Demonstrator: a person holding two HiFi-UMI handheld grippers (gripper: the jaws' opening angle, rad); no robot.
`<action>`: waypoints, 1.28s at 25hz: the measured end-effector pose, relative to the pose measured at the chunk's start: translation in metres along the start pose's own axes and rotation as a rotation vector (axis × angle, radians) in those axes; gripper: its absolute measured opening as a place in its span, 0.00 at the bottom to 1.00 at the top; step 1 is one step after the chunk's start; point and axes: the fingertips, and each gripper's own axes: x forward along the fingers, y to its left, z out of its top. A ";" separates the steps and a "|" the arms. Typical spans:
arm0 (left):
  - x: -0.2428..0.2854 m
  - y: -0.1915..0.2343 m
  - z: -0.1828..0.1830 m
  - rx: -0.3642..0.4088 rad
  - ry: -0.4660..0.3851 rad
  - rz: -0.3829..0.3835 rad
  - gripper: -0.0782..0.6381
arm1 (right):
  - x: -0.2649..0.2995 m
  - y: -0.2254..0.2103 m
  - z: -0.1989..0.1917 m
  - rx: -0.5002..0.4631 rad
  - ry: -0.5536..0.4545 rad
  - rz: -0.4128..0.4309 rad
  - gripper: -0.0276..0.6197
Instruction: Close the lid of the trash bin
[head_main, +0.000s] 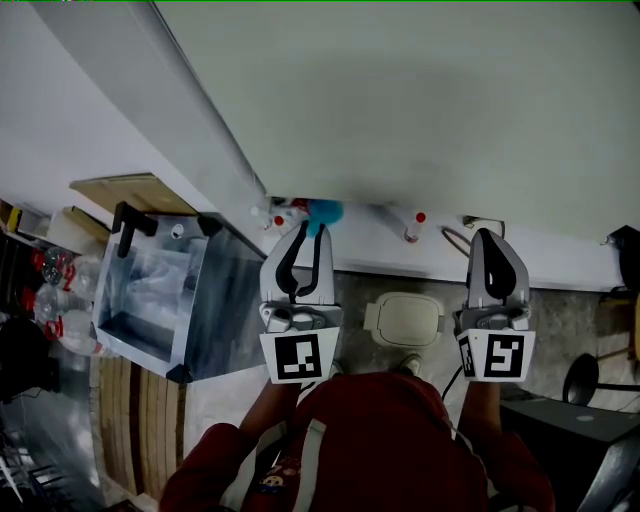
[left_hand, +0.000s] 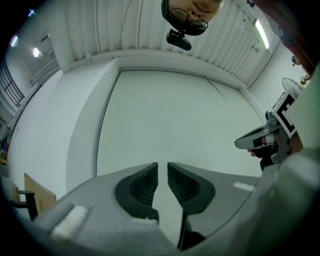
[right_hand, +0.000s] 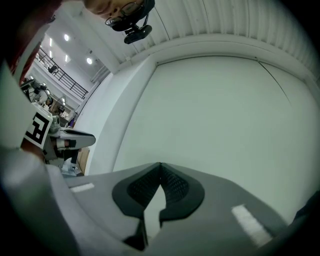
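Trash bin (head_main: 405, 320) between left claw (head_main: 313, 236) and right claw (head_main: 487, 240), clear crate (head_main: 160, 300) leftward.

surface: floor (head_main: 565, 318), grey speckled | on it: cream trash bin (head_main: 405, 320), near wall (head_main: 400, 100)

A clear plastic crate (head_main: 228, 300) stands left of red-capped bottles (head_main: 413, 228).

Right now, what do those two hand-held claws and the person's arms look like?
The left gripper and right gripper look alike: pale grey shells tapering to a point, lined inside with black ribbed pads. Each carries a white cube printed with black square markers at its base. The person wears red sleeves and a red top crossed by a pale strap.
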 end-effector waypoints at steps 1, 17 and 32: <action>0.000 -0.001 -0.001 -0.002 0.002 0.000 0.18 | -0.001 0.000 -0.001 0.001 0.001 0.001 0.04; 0.004 -0.008 -0.021 0.001 0.076 -0.004 0.12 | -0.006 0.000 -0.007 -0.009 0.011 0.006 0.04; 0.002 -0.014 -0.022 -0.002 0.082 -0.010 0.12 | -0.011 -0.002 -0.013 -0.008 0.028 0.010 0.04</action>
